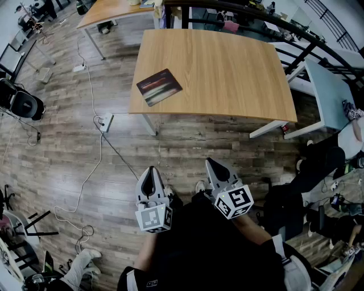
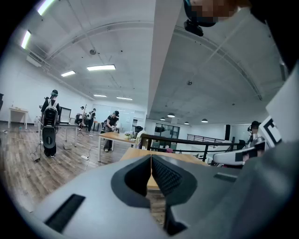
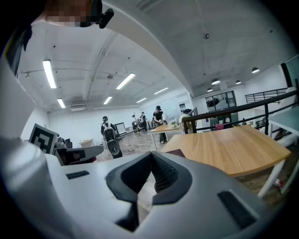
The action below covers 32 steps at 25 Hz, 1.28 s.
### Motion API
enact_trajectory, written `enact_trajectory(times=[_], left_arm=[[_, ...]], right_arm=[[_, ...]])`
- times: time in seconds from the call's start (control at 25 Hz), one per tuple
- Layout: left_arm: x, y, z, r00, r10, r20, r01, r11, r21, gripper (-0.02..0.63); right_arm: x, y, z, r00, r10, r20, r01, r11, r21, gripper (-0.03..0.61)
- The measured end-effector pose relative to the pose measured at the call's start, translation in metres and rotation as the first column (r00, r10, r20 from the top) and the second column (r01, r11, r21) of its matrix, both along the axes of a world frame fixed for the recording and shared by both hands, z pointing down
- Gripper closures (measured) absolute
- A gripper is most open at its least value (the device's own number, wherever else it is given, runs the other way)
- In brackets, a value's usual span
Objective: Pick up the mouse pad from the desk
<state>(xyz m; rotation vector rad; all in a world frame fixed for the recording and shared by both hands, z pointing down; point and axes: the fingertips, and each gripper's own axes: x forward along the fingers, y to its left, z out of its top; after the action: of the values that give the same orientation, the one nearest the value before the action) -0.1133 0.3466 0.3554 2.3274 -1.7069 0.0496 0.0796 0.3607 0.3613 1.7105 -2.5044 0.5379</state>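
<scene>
A dark mouse pad (image 1: 159,87) with reddish streaks lies near the front left corner of a wooden desk (image 1: 227,74). In the right gripper view its dark red edge (image 3: 174,152) peeks over the jaws on the desk (image 3: 224,151). Both grippers hang close to the person's body, well short of the desk. The left gripper (image 1: 149,176) is shut with nothing in it, its tips meeting (image 2: 151,158). The right gripper (image 1: 214,165) is shut and empty too (image 3: 152,156).
A power strip (image 1: 106,121) and white cables (image 1: 91,165) lie on the wood floor left of the desk. A second desk (image 1: 111,10) stands behind, a white table (image 1: 335,91) and black railing (image 1: 296,31) at right. Seated people and chairs crowd the right side.
</scene>
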Motion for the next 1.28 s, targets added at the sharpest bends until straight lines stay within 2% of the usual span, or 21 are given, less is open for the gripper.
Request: enact_trajectory(times=[0.64, 1.28], left_arm=[[-0.021, -0.002, 0.002, 1.0, 0.015, -0.022, -0.015, 1.0, -0.014, 0.591], [-0.089, -0.019, 0.01, 0.995, 0.09, -0.033, -0.091, 0.996, -0.02, 0.59]], right_arm=[[-0.022, -0.002, -0.005, 1.0, 0.018, 0.02, -0.018, 1.0, -0.006, 0.546], [-0.091, -0.016, -0.001, 0.995, 0.097, -0.004, -0.097, 0.995, 0.007, 0.546]])
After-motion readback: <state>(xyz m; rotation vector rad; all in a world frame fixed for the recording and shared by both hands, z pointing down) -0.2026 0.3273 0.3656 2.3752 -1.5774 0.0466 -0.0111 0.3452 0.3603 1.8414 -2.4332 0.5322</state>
